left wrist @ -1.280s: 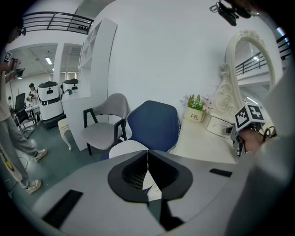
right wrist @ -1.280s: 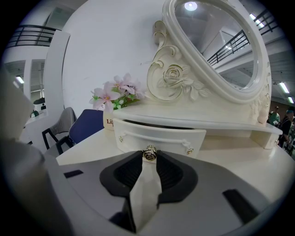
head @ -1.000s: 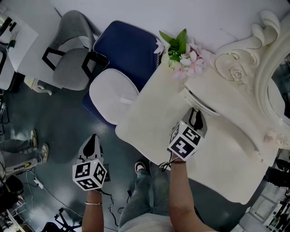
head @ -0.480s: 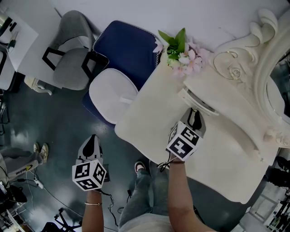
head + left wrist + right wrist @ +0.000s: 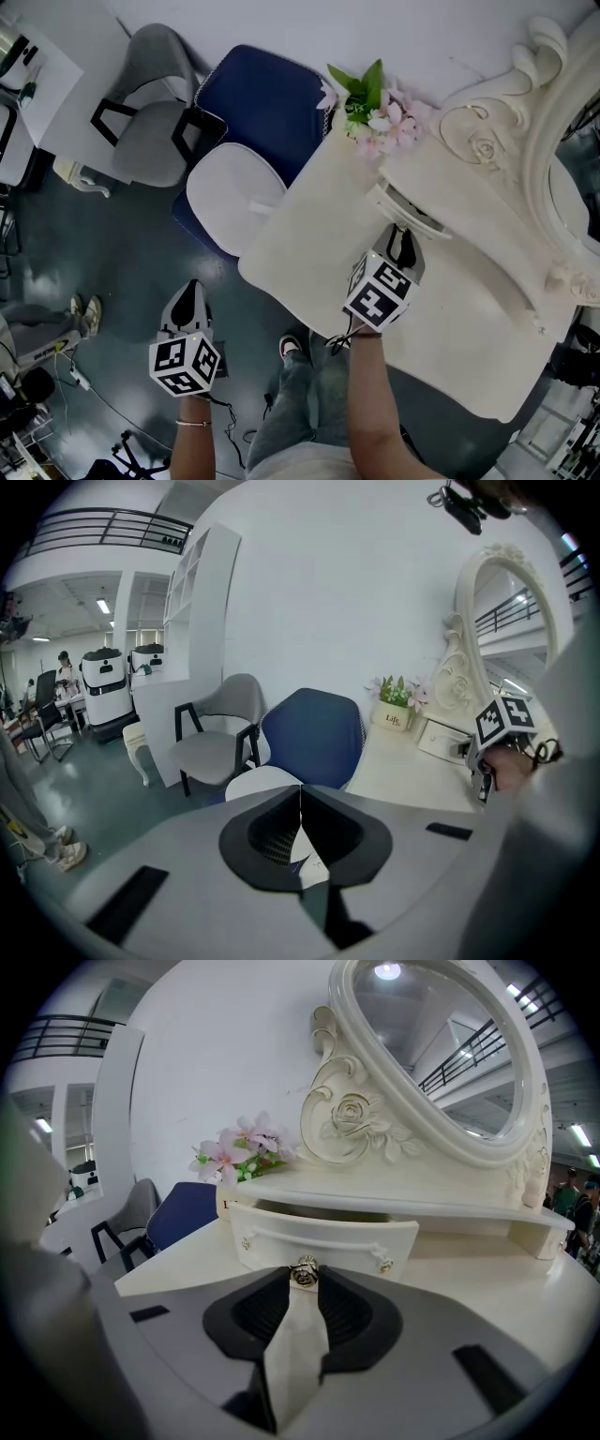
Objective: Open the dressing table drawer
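The cream dressing table [image 5: 309,244] carries a small drawer [image 5: 328,1234] under its mirror shelf, and the drawer front stands pulled a little way out. Its metal knob [image 5: 304,1272] sits between the tips of my right gripper [image 5: 303,1279], which is shut on it. In the head view the right gripper [image 5: 405,246] rests over the tabletop against the drawer [image 5: 408,208]. My left gripper [image 5: 190,298] hangs over the floor to the left of the table, shut and holding nothing; in its own view the left gripper [image 5: 300,803] points towards the chairs.
A blue chair [image 5: 267,98], a white round stool [image 5: 230,197] and a grey chair [image 5: 150,122] stand left of the table. A pot of pink flowers [image 5: 375,108] sits at the table's far corner beside the carved oval mirror [image 5: 562,141]. Cables lie on the floor at lower left.
Both grippers and the drawer stay where they were. Only a bystander's legs at the far left edge have shifted.
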{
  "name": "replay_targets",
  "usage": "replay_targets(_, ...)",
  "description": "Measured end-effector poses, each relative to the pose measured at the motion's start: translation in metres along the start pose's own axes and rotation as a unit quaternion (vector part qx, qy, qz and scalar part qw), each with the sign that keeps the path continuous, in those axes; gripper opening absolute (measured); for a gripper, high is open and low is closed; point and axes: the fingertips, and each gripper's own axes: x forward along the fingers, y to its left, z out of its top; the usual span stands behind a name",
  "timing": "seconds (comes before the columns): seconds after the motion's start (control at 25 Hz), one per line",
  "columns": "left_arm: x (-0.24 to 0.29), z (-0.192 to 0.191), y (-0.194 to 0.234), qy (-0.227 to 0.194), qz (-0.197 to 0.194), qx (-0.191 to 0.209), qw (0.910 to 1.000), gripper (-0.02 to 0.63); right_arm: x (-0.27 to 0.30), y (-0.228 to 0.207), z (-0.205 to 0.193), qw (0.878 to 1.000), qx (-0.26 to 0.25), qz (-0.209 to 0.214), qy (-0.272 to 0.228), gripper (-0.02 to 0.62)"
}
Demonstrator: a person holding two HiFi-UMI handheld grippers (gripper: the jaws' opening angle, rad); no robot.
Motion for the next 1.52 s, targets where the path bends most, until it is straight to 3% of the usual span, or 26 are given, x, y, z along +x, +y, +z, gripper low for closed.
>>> replay_targets(1.52, -0.0081, -0.0032, 0.0014, -0.002, 0.0, 0.0, 1.0, 0.018, -0.0081, 0.0033, -0.0057, 1.0, -0.002, 0.008, 0.004, 0.101)
